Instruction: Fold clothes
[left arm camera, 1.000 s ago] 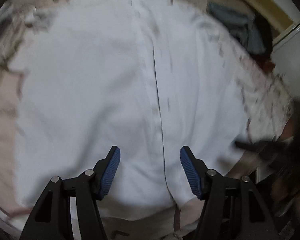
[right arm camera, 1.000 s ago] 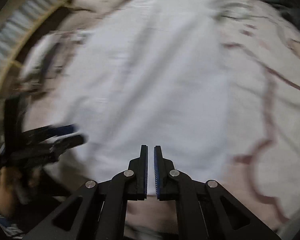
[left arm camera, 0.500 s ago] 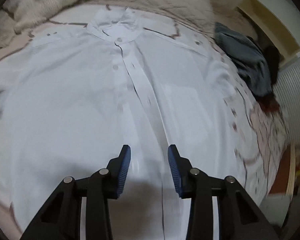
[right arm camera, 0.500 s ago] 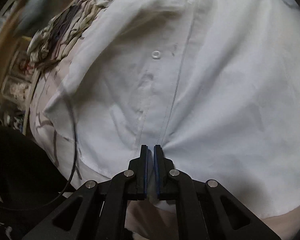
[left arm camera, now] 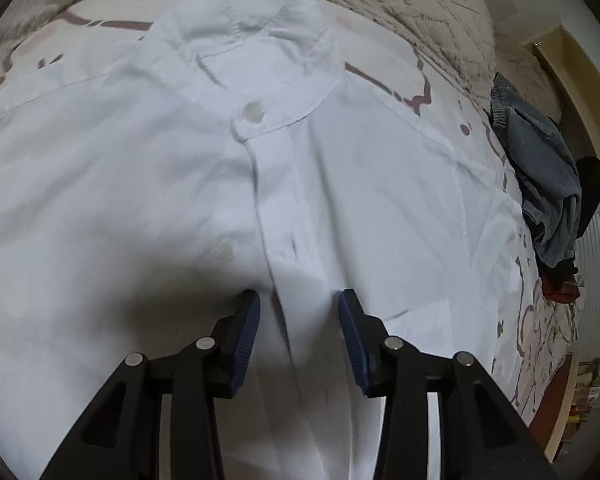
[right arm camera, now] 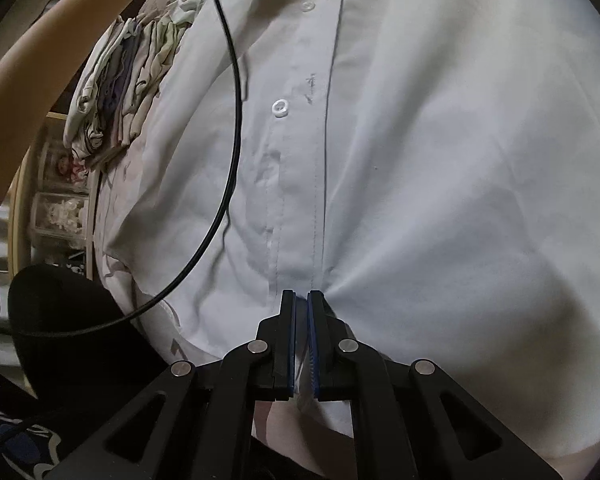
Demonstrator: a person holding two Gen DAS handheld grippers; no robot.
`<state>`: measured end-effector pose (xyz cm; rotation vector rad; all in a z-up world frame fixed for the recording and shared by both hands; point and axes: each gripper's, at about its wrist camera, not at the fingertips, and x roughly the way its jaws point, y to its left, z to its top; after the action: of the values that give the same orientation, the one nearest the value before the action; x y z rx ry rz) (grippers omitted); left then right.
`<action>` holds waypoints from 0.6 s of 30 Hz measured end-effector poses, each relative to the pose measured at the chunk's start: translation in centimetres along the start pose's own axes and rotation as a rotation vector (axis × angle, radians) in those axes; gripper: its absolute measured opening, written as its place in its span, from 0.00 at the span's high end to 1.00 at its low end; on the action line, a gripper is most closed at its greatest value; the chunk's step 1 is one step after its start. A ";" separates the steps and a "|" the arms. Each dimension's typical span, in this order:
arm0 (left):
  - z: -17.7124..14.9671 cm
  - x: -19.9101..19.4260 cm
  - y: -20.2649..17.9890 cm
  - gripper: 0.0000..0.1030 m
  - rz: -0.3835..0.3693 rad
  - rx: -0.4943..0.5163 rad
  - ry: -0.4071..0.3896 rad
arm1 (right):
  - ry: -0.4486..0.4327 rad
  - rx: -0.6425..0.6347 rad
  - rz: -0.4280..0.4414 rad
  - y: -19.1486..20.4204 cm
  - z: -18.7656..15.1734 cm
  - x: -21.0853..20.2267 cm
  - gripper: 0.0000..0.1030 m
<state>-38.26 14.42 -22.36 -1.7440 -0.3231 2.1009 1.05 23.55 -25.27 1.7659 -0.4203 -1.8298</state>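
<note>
My right tongs [right arm camera: 302, 296] pinch the white button-up shirt [right arm camera: 440, 168] at its placket hem. My left tongs [left arm camera: 299, 300] hover wide apart over the placket [left arm camera: 284, 200] below the collar [left arm camera: 252, 56]. The shirt lies spread, front up, on the bed [left arm camera: 412, 92].

Shirt [left arm camera: 140, 184] spread flat on bed [left arm camera: 416, 96], collar [left arm camera: 260, 52] at far end. Clothes heap [left arm camera: 548, 184] right of it; folded stack [right arm camera: 120, 88] beside its left edge.

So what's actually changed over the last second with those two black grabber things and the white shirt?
The left gripper moved up the white button-up shirt toward its collar, its jaws narrowing but open, straddling the button strip. The right gripper, shut all along, went from hovering over the shirt to pinching the bottom of the button strip. The shirt stays spread on the patterned bedspread.
</note>
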 end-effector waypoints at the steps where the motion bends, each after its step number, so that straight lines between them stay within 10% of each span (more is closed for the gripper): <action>1: 0.0 0.1 -0.1 0.71 -0.004 0.006 -0.008 | 0.002 -0.010 -0.006 0.1 0.0 0.0 0.95; 3: 0.0 0.2 0.1 0.94 -0.063 -0.003 0.002 | 0.007 -0.031 -0.018 0.3 0.0 -0.1 0.95; 5: 0.4 -0.1 0.1 0.94 -0.090 -0.014 -0.008 | 0.004 -0.064 -0.043 0.9 -0.2 0.0 0.95; 18: 2.0 -4.0 -1.4 0.97 0.288 0.189 -0.158 | -0.014 -0.100 -0.074 1.3 -0.6 0.1 0.95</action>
<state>-39.43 14.03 -17.84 -1.5958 0.0902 2.3882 1.83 22.58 -24.62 1.7230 -0.2670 -1.8814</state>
